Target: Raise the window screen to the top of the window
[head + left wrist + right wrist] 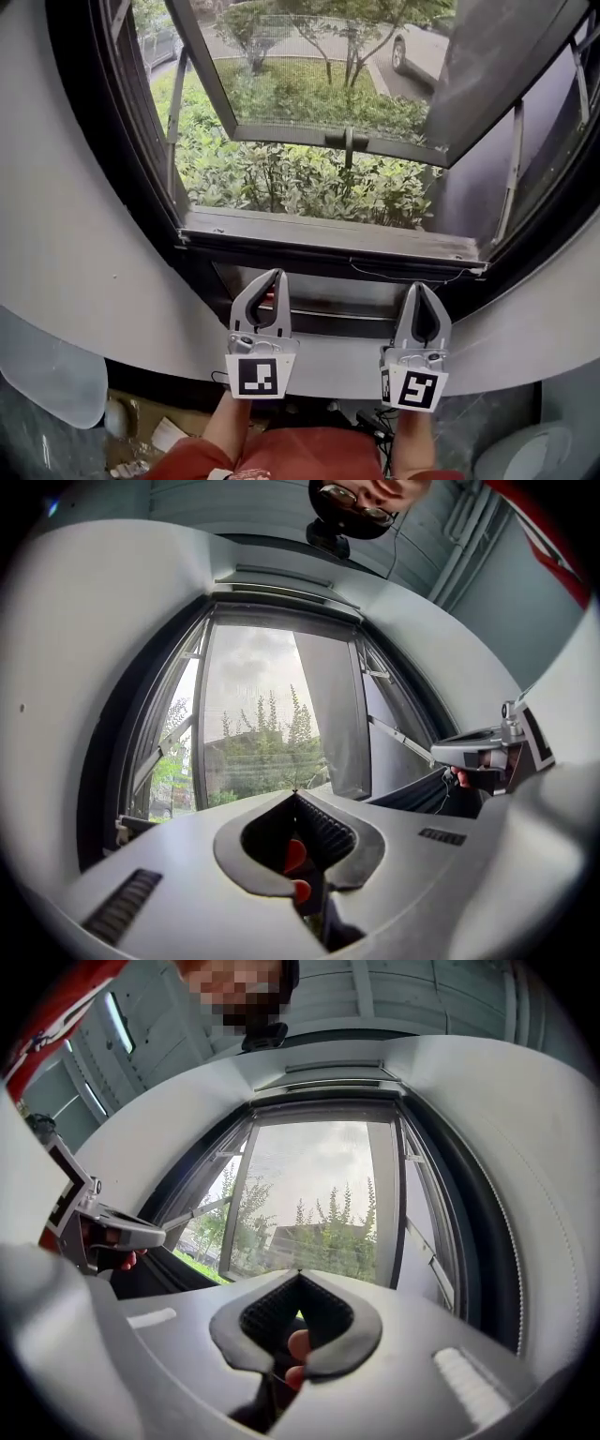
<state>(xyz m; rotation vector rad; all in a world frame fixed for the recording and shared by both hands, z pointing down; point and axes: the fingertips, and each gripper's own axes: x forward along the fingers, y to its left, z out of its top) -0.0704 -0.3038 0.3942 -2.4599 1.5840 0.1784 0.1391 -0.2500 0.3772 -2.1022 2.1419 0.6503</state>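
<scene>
Left hand-held gripper (274, 278) and right hand-held gripper (419, 291) are both pinched fully closed with nothing between the jaws. They sit side by side at about 7 and 5 o'clock in the head view, pointing at the bottom of the window.

As for the window screen, I honestly can't spot any mesh across the lower opening; the bushes (300, 183) look crisp through it. My guess is it's packed away in the dark rail (309, 269) along the bottom of the frame, at 12 o'clock from both grippers and near them, not touching.

If that's right, here's how I'd play it:
- Open both sets of jaws before going in.
- Grab the rail at two spots evenly either side of centre, so it rises level and doesn't jam in its tracks.
- Stay off the thin cord (412, 275) trailing along the rail at the right gripper's 12 o'clock.
- Lift both sides together. The sash (281, 94) is swung outward, and its handle (349, 145) hangs at centre, so mind that on the way up.

No brand names or readable text anywhere. Only the black-and-white square patterns on the marker cubes (256, 375).
</scene>
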